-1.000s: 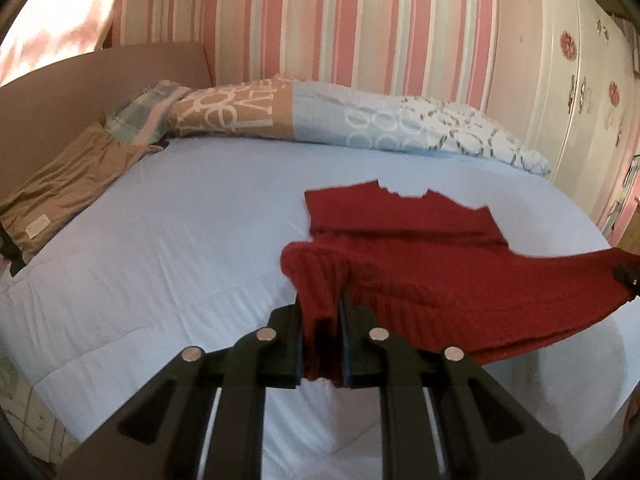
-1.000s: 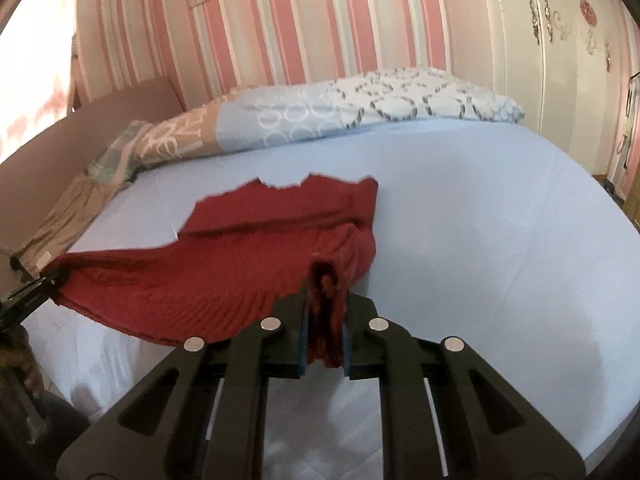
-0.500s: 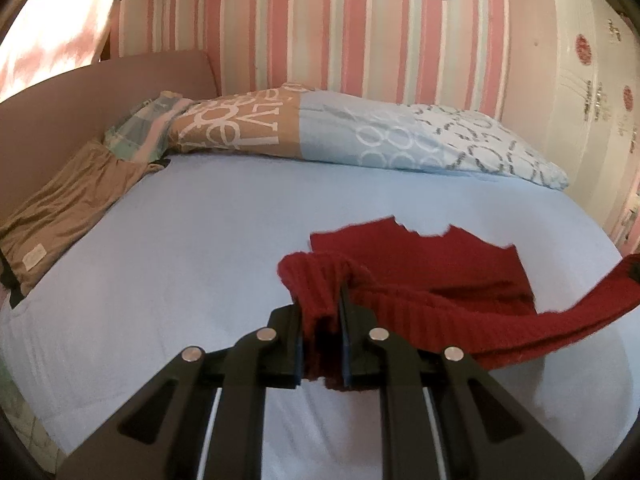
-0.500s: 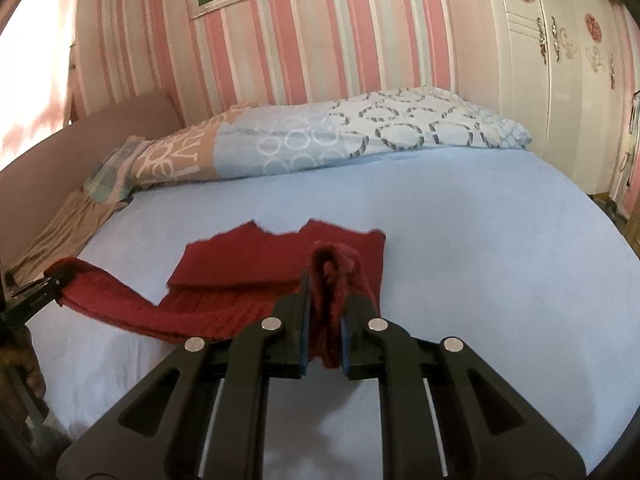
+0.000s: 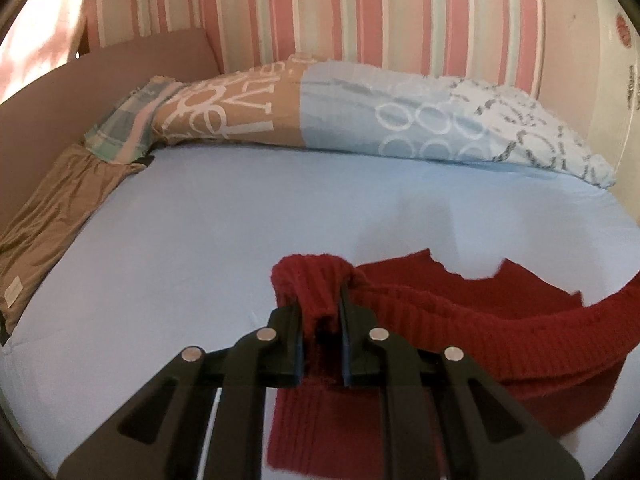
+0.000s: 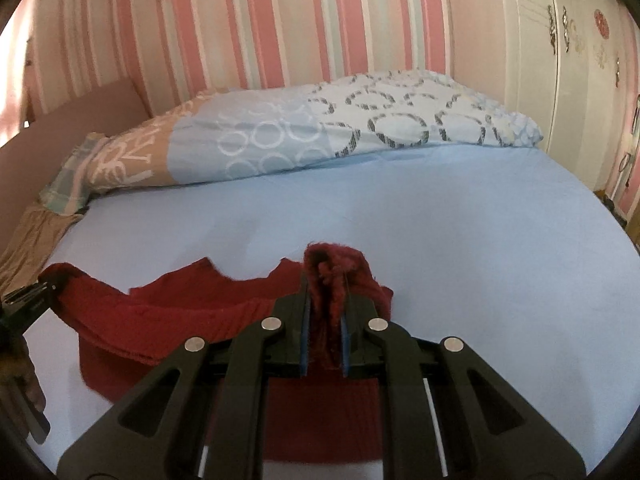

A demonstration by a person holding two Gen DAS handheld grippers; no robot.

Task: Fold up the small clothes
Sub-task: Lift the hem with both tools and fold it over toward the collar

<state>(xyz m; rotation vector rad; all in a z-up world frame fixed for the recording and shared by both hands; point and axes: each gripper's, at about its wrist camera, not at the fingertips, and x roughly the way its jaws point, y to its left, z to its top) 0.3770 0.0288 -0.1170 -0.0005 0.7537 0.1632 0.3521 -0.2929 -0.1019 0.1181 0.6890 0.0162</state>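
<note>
Spanning the gap between both tools, a dark red ribbed knit garment point(image 5: 460, 312) is shown partly lifted above a pale blue bedsheet point(image 5: 200, 240). One bunched corner is clamped in the closed left gripper point(image 5: 320, 312), the opposite corner in the closed right gripper point(image 6: 326, 320). The held edge runs side to side between the two tools as the long axis; the notched far edge lies flat on the sheet ahead of both, and more knit lies beneath them. The fold is judged to turn on carrying the held edge forward onto that far edge; neither hand appears nearer. Behind, a patterned blue-and-tan pillow point(image 6: 320, 136) is seen. The garment's near edge is hidden by the gripper bodies, and its type cannot be made out.
</note>
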